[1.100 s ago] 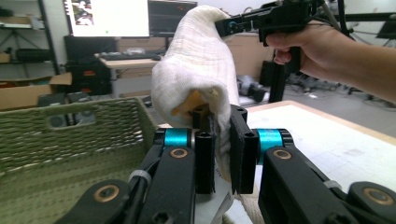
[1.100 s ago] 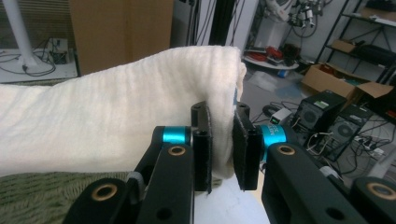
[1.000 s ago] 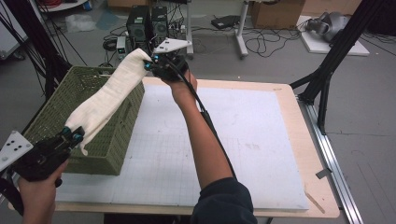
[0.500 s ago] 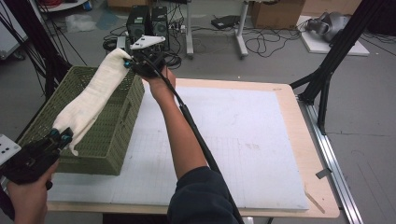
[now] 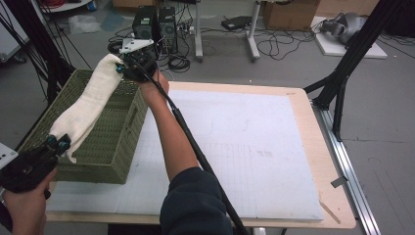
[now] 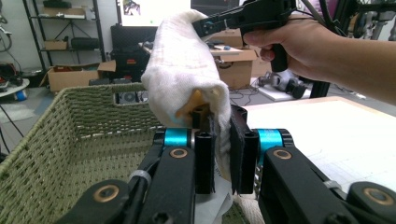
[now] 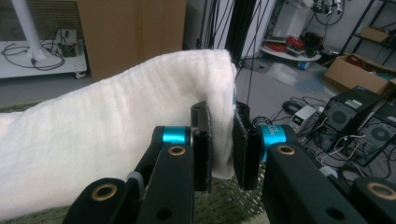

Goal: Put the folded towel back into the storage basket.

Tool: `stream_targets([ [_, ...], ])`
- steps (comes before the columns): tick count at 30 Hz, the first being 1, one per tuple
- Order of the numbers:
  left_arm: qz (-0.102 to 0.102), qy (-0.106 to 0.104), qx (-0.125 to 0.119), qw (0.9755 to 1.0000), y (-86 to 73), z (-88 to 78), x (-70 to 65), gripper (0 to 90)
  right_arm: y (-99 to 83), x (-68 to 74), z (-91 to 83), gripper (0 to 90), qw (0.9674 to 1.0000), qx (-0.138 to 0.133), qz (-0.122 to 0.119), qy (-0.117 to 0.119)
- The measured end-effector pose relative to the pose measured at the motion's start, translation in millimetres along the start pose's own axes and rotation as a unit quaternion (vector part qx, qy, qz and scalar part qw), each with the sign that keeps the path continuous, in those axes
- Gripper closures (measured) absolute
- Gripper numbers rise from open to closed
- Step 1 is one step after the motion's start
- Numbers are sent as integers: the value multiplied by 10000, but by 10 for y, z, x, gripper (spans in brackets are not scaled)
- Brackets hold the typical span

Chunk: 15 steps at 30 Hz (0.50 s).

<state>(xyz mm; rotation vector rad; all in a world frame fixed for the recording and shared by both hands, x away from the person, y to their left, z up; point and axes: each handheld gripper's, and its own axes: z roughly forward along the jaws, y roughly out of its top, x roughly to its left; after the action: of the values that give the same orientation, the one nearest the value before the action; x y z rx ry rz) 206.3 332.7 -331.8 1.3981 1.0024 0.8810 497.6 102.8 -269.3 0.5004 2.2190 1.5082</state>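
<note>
One white towel (image 5: 88, 105) is stretched above the green wicker basket (image 5: 110, 142), running from 7 o'clock to 1 o'clock over its open top. The left gripper (image 5: 56, 143) is clamped on the near end and the right gripper (image 5: 120, 66) on the far end, jaws nearly closed on cloth. The towel hides part of the basket's interior. The basket sits at the white mat's (image 5: 254, 147) 9 o'clock edge.
</note>
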Motion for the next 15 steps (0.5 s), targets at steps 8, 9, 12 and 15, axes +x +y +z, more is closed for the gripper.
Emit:
stream_targets([
  [8,-252,218,22,9994,-32,-13,90,785,78,65,253,795,9999,108,-48,33],
  [9,-422,289,38,9987,-44,-4,104,733,89,75,286,784,9999,109,-65,-20],
  [12,-816,431,139,9956,-63,24,139,448,76,78,404,512,9996,167,68,-231],
  [15,-717,560,146,9957,-37,10,145,352,35,66,429,405,9990,216,233,-322],
])
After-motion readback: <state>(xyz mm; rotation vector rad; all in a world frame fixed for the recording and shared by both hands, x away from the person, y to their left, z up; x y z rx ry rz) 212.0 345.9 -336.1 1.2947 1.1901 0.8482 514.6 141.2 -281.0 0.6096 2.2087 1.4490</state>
